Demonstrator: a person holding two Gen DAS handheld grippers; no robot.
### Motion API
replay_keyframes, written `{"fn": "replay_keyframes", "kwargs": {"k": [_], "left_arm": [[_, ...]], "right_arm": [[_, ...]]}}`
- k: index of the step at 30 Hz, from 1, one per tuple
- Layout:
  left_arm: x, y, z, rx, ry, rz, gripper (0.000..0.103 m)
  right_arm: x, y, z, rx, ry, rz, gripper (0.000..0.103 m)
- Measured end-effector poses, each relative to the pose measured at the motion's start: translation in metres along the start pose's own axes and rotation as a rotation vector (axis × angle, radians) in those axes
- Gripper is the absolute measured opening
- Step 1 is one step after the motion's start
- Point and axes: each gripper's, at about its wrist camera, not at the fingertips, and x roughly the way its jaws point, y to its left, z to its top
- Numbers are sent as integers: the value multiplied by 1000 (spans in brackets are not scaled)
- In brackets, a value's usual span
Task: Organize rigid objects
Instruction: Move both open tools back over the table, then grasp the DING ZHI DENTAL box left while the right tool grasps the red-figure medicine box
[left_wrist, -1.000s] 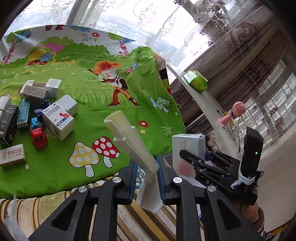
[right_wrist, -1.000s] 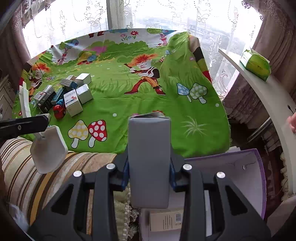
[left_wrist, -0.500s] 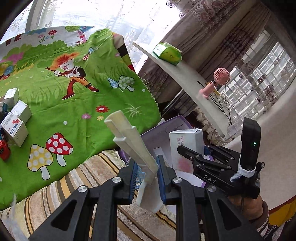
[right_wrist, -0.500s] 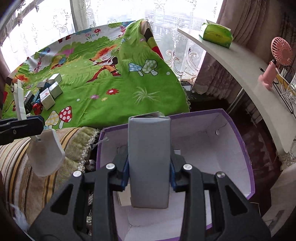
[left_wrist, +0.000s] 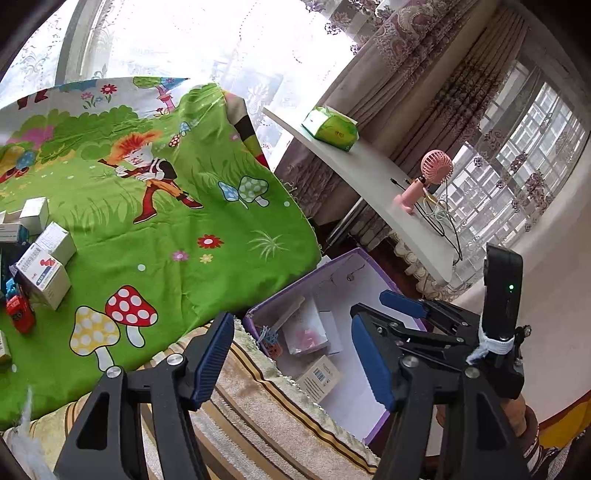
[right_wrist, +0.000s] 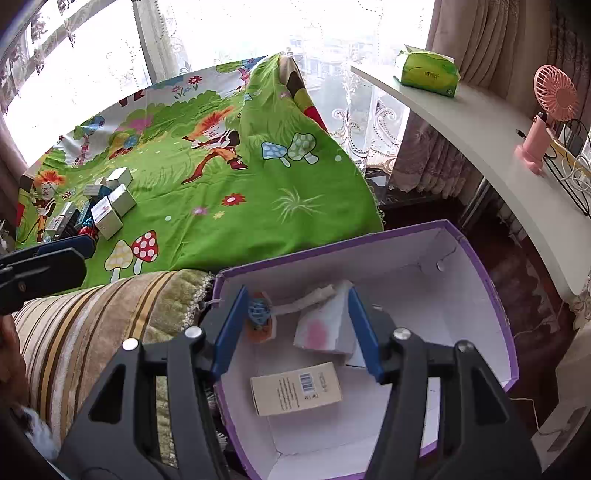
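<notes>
A purple box with a white inside (right_wrist: 484, 295) stands on the floor beside the bed; it also shows in the left wrist view (left_wrist: 280, 295). In it lie a white carton with a pink spot (right_wrist: 325, 328), a beige barcode box (right_wrist: 295, 387), a cream shoehorn (right_wrist: 314, 295) and a small orange toy (right_wrist: 260, 317). My right gripper (right_wrist: 297, 328) is open and empty over the box. My left gripper (left_wrist: 295, 362) is open and empty above the box's near edge. Several small cartons (right_wrist: 110, 206) and a red toy car (left_wrist: 18, 310) sit on the green cartoon bedsheet (left_wrist: 166, 229).
A striped blanket (right_wrist: 92, 314) covers the bed edge next to the box. A white curved shelf (right_wrist: 480, 122) on the right carries a green tissue pack (right_wrist: 424, 72) and a pink fan (right_wrist: 546, 118) with cables. Curtains and windows stand behind.
Both grippers have opened. The left one let go of the cream shoehorn and the right one let go of the white carton; both now lie in the purple box.
</notes>
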Motion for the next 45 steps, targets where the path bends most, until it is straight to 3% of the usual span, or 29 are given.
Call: {"fn": "replay_keyframes", "kwargs": {"k": [7,16,23,28,31,37,45], "left_arm": [[-53,26,-1,31,-182,87,72],[-103,96,-5,-20,-187,235,73],[-124,150,1,-76,-157,388,73],[-140,196,12,-224,-159,491,73],[-141,221,15,-332,-154,512,73],[-112,251,-4,-452,-83,548,80],[-78,277,-32,-530,46,597,83]], "right_arm": [[-5,33,10,-40,-18,34,69],[2,80,24,-113,-19,63,70],[7,120,48,-159,-48,82,72],[15,152,68,-194,-65,99,74],[25,175,76,-232,-60,120,74],[53,216,84,-308,-36,161,74],[100,258,79,-405,24,179,74]]}}
